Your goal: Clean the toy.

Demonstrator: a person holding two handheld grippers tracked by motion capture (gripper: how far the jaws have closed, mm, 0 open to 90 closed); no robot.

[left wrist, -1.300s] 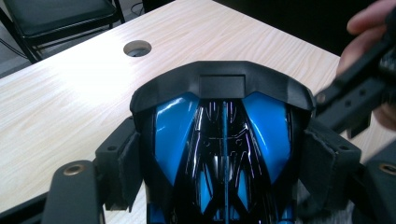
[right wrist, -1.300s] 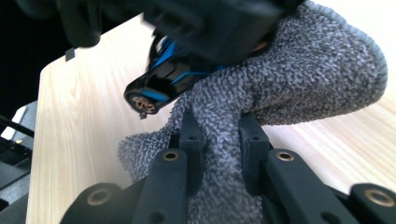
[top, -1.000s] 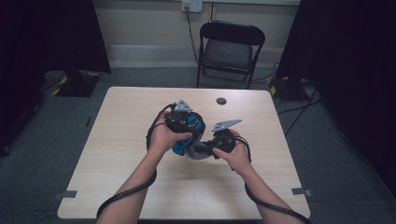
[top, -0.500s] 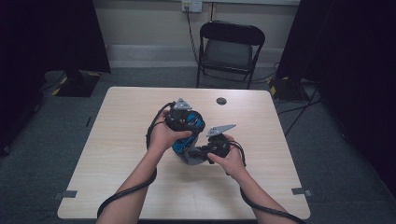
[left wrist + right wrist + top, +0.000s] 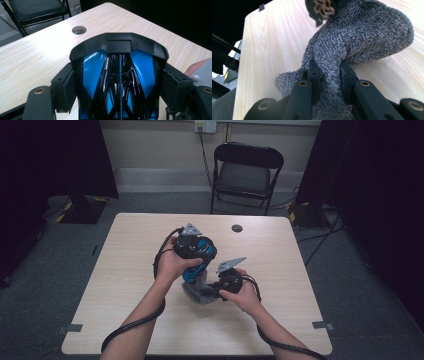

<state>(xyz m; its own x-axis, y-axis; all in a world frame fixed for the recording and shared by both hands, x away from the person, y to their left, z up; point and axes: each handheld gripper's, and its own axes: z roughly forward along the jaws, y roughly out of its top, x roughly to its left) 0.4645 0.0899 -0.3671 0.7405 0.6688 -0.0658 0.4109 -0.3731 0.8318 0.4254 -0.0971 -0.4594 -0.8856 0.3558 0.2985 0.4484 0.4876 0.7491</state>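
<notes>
A: Holding a blue-and-black toy car (image 5: 119,82) in the left claw (image 5: 196,265), that's what the person is doing. In the left gripper view both pads are pressing its sides, so clamped on the car, jaws standing wide bc the body is wide.

B: Where's the car sitting rn?

A: Being held up off the tabletop (image 5: 125,270), roughly mid-table in the high view, nose tilting down toward the cloth. Black spoiler is pointing away from the cam in the left gripper view.

B: And the right claw (image 5: 329,75)?

A: Pinching a grey microfiber cloth (image 5: 362,35), jaws nearly together w/ a fold of fabric squeezed btwn the pads. Rest of the cloth is bunching up past the jaws, and one lobe is resting on the wood.

B: Cloth vs car?

A: Cloth is sitting just under the car in the high view, touching or nearly, can't tell exactly. In the right gripper view a dark wheel w/ bronze spokes (image 5: 322,7) is showing at the cloth's top edge.

B: Anything else?

A: Round cable hole (image 5: 237,228) near the far edge, folding chair (image 5: 246,170) standing behind the table.
</notes>
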